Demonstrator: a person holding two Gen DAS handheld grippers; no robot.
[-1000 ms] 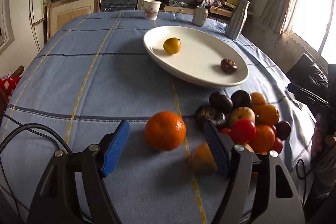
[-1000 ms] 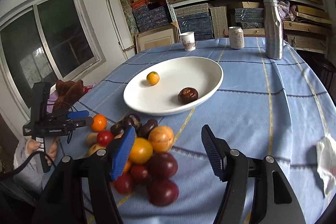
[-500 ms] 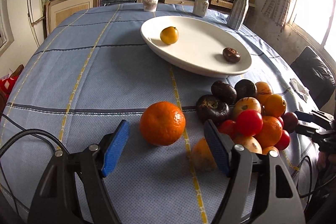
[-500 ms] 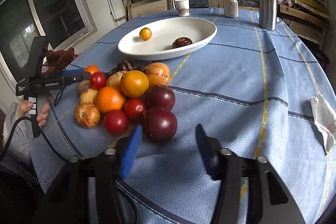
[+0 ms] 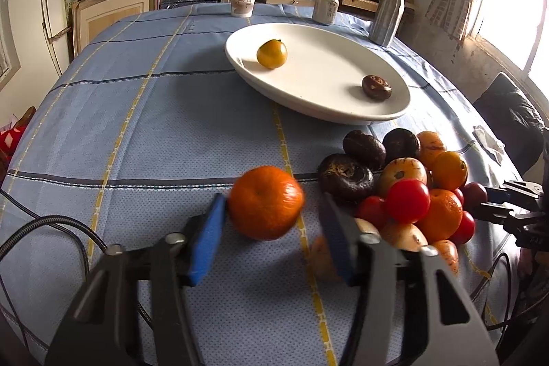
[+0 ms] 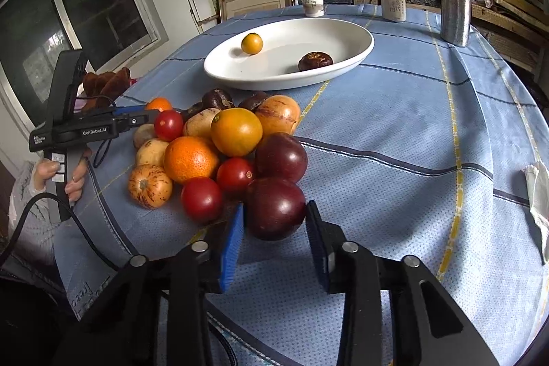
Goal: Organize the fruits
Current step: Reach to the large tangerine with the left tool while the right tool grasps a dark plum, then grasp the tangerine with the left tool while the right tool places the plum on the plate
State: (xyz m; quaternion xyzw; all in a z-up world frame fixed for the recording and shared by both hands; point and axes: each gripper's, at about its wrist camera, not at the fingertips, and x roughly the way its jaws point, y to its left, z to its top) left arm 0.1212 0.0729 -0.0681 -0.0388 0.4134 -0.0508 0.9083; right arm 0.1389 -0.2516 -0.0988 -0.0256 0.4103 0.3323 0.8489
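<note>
An orange mandarin (image 5: 266, 206) lies on the blue cloth between the closing jaws of my left gripper (image 5: 271, 199). The left pad touches it, while a gap shows at the right pad. To its right sits a pile of fruit (image 5: 408, 199): tomatoes, oranges, dark and speckled fruits. My right gripper (image 6: 275, 204) is closing on a dark red plum (image 6: 274, 208) at the pile's near edge, both pads against its sides. Beyond the pile, a white plate (image 5: 394, 115) holds a small yellow-orange fruit (image 5: 272, 54) and a dark brown fruit (image 5: 376, 87).
A paper cup (image 5: 243, 0), a can (image 5: 326, 8) and a metal bottle (image 5: 387, 12) stand behind the plate. A crumpled tissue (image 6: 538, 194) lies at the table's right edge. A person's hand (image 6: 55, 174) holds the left gripper's handle. Stacked shelves fill the back wall.
The left jaws have narrowed around the mandarin. The right gripper came down and in toward the pile, and its jaws went from wide open to closed against the dark plum.
</note>
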